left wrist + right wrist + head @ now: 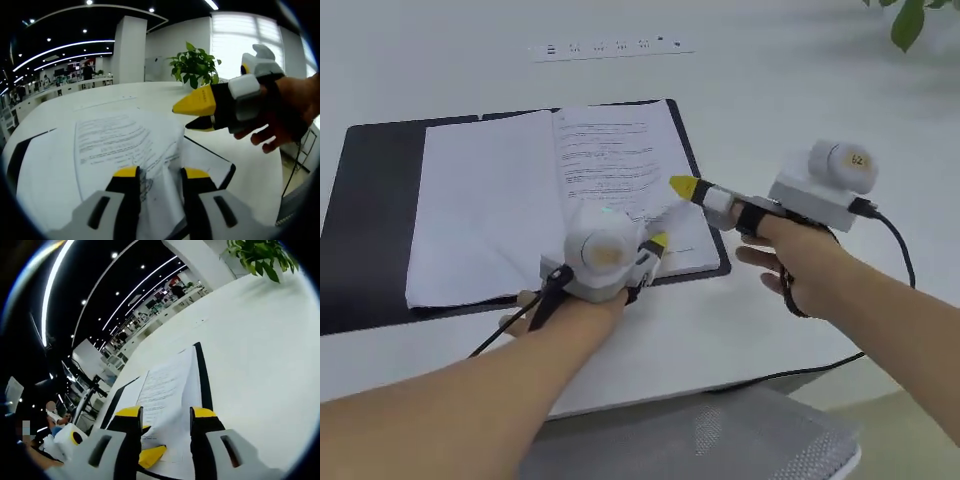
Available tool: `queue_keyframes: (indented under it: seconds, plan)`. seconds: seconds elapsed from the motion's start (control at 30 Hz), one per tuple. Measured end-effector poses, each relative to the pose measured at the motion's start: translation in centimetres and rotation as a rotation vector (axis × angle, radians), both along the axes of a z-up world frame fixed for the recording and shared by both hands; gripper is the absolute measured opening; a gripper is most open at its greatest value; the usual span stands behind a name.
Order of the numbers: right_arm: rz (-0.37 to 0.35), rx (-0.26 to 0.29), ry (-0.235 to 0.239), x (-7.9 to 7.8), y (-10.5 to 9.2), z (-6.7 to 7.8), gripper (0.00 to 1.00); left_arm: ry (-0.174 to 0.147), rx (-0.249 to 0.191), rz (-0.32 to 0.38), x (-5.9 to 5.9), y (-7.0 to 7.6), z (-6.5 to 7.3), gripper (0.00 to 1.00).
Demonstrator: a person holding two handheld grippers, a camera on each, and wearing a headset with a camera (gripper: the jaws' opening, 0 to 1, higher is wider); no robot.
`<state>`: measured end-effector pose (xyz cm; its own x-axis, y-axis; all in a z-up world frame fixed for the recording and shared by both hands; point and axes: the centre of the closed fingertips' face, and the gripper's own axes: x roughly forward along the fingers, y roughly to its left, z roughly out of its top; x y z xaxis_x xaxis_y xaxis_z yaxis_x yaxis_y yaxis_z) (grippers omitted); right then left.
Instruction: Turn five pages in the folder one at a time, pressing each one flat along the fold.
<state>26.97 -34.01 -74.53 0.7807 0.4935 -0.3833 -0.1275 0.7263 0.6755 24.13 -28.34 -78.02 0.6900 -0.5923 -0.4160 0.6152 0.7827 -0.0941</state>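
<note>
The left gripper (658, 242) hovered at the near right corner of the folder (380, 180), jaws apart around a curling page (162, 150), probably to lift it. The right gripper (682, 187), jaws also apart, hung just beside the folder's right edge. The folder lay open on the table (780, 90), its fold pointing away from the person.

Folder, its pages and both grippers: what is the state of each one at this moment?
folder: open, lying flat on the table.
blank left page: flat.
printed right page: near edge raised and buckled, not pressed flat.
left gripper: jaws apart, at the raised edge of the printed right page.
right gripper: jaws apart, holding nothing, near the folder's right edge.
</note>
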Motion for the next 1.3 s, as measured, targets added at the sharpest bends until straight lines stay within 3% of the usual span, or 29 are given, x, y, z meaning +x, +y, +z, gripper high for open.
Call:
queue_keyframes:
  seconds: [0.17,0.27,0.57,0.77,0.87,1.03,1.2,1.3]
  plan:
    - [-0.041,0.087,0.035,0.4,-0.3,-0.8,0.30,-0.002,0.001,0.003,0.0,0.0,0.0,0.33]
    - [-0.061,0.128,0.060,0.1,0.1,-0.4,0.25,-0.002,0.002,0.003,0.0,0.0,0.1,0.33]
    - [-0.086,0.204,0.076,-0.3,0.6,-0.3,0.08,0.004,0.005,0.003,-0.1,0.0,0.0,0.33]
    - [-0.097,0.265,0.096,-0.3,0.7,-0.2,0.04,0.015,0.005,0.002,0.0,0.0,0.0,0.33]
    - [-0.122,0.359,0.125,-0.4,0.6,0.0,0.04,0.028,-0.001,0.002,0.0,0.0,0.1,0.33]
    - [-0.115,0.407,0.136,-0.5,0.4,0.2,0.01,0.058,-0.022,0.007,-0.1,0.0,0.2,0.33]
    - [-0.101,0.418,0.141,-0.4,0.3,0.7,0.00,0.079,-0.023,-0.007,-0.4,-0.1,0.4,0.35]
    - [-0.099,0.435,0.154,-0.3,0.3,1.0,0.00,0.121,-0.055,-0.022,-1.3,-0.3,0.7,0.38]
